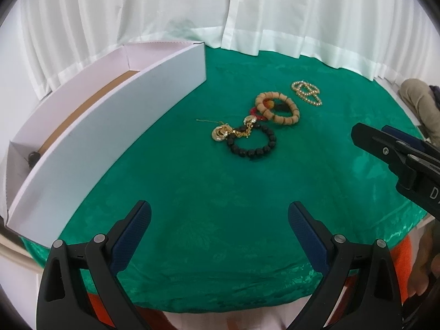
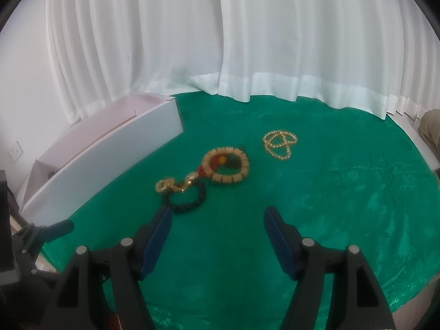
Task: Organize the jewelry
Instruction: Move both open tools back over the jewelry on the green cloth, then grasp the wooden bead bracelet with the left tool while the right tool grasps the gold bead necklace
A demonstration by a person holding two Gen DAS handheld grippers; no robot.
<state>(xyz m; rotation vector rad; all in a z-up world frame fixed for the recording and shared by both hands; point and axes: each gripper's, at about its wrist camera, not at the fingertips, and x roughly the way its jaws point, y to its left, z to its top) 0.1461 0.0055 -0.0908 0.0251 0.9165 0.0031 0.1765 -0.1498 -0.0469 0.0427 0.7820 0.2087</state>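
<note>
Jewelry lies on a green cloth (image 1: pixel 220 192): a black bead bracelet (image 1: pixel 251 143), a gold chain piece (image 1: pixel 233 131) on its left edge, a tan wooden bead bracelet (image 1: pixel 277 107) with red parts, and a gold bead necklace (image 1: pixel 306 92). They also show in the right wrist view: the black bracelet (image 2: pixel 187 199), the tan bracelet (image 2: pixel 227 165), the gold necklace (image 2: pixel 279 144). My left gripper (image 1: pixel 220 214) is open and empty, well short of the black bracelet. My right gripper (image 2: pixel 217 217) is open and empty, just short of it.
A long white open box (image 1: pixel 110 134) stands on the left of the cloth, with a small dark item (image 1: pixel 33 157) at its near end; the box also shows in the right wrist view (image 2: pixel 110 162). White curtains (image 1: pixel 247 13) hang behind. The table's near edge runs under the left gripper.
</note>
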